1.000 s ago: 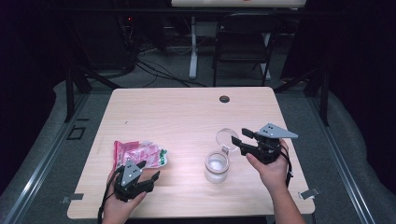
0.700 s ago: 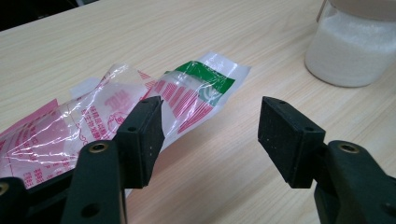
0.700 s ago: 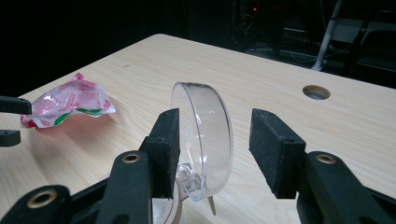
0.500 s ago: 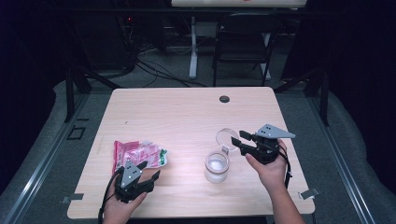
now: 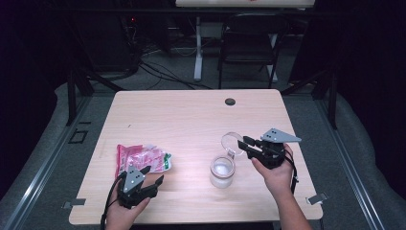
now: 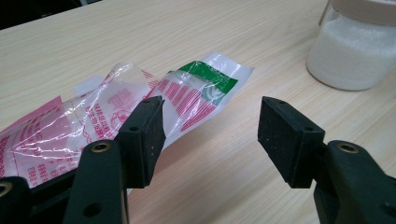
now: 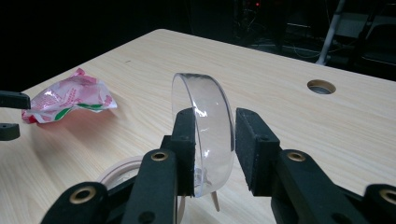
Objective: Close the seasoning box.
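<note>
The right hand-held gripper is held up over the right side of the big light wooden table. Its 2 black jaws pinch a clear round plastic lid by its edge. In the right gripper view the lid stands on its side between the 2 jaw pads, up off the table. In the high view the lid sits just behind the jar and a little to its right.

The left hand-held gripper is low at the front left of the table. Its 2 jaws are spread wide apart with nothing between them. In the left gripper view its left jaw is right at the near edge of the bag, and I cannot tell if it touches.

The crinkly pink, white and green plastic bag lies flat on the table, just behind the left hand-held gripper. Its green end points toward the jar.

The small clear round jar with white stuff inside stands upright on the table with its top open. It is between the 2 hands, closer to the right one.

A small dark round hole is in the table near the far edge, well apart from everything else.
</note>
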`<control>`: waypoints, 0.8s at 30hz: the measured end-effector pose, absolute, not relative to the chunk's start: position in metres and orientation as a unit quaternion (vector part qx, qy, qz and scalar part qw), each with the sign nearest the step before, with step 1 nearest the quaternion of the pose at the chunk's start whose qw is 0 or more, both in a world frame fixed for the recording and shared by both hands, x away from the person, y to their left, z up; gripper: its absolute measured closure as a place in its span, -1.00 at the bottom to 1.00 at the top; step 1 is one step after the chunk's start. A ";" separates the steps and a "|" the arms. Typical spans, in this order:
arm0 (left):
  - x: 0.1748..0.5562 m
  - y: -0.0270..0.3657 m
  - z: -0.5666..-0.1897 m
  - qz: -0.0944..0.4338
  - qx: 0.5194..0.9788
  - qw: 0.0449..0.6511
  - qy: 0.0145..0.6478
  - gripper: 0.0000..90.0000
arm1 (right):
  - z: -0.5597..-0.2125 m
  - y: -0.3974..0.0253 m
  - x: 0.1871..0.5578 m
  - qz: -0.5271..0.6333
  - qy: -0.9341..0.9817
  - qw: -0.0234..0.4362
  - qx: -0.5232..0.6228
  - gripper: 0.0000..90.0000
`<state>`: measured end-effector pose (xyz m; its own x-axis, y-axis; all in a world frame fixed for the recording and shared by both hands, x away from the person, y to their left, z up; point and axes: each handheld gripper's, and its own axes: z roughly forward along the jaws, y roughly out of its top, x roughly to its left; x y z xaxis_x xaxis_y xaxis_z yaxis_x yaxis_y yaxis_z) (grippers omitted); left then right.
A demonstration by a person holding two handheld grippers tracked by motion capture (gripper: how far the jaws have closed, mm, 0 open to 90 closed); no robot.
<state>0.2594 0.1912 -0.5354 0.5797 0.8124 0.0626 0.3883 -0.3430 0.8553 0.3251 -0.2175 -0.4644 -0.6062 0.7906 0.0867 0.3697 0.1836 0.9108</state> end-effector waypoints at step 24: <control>0.258 0.193 -0.533 0.253 0.778 0.431 0.380 -0.10 | -0.462 -0.192 0.306 0.453 0.783 0.257 0.340 0.44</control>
